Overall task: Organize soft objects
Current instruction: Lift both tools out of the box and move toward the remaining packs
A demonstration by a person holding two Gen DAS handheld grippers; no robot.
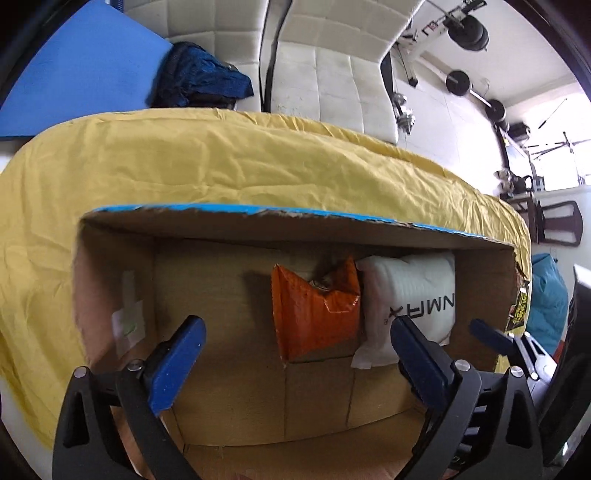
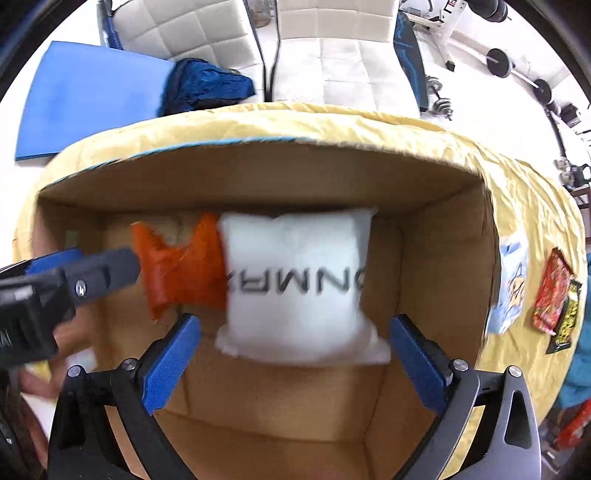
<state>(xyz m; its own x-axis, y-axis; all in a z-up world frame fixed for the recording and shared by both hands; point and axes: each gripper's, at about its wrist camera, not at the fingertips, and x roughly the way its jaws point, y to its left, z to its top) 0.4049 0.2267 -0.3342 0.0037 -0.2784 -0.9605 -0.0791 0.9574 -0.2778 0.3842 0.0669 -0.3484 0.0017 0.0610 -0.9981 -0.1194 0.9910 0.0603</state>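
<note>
An open cardboard box (image 1: 221,229) (image 2: 443,229) sits on a yellow cloth. Inside at the back lie an orange soft packet (image 1: 314,314) (image 2: 181,273) and a white soft pillow pack with black letters (image 1: 413,295) (image 2: 295,280), side by side and touching. My left gripper (image 1: 295,332) is open and empty above the box floor, in front of the orange packet. My right gripper (image 2: 295,330) is open and empty, its fingers on either side of the white pack's near edge, without a grip on it. The left gripper also shows at the left in the right wrist view (image 2: 92,277).
The yellow cloth (image 1: 221,158) (image 2: 535,206) covers the table. A light blue packet (image 2: 511,280) and a red snack packet (image 2: 554,295) lie on it right of the box. Beyond are white chairs (image 1: 332,62), a blue mat (image 1: 81,74), a dark blue cloth (image 1: 199,74) and gym weights (image 1: 465,33).
</note>
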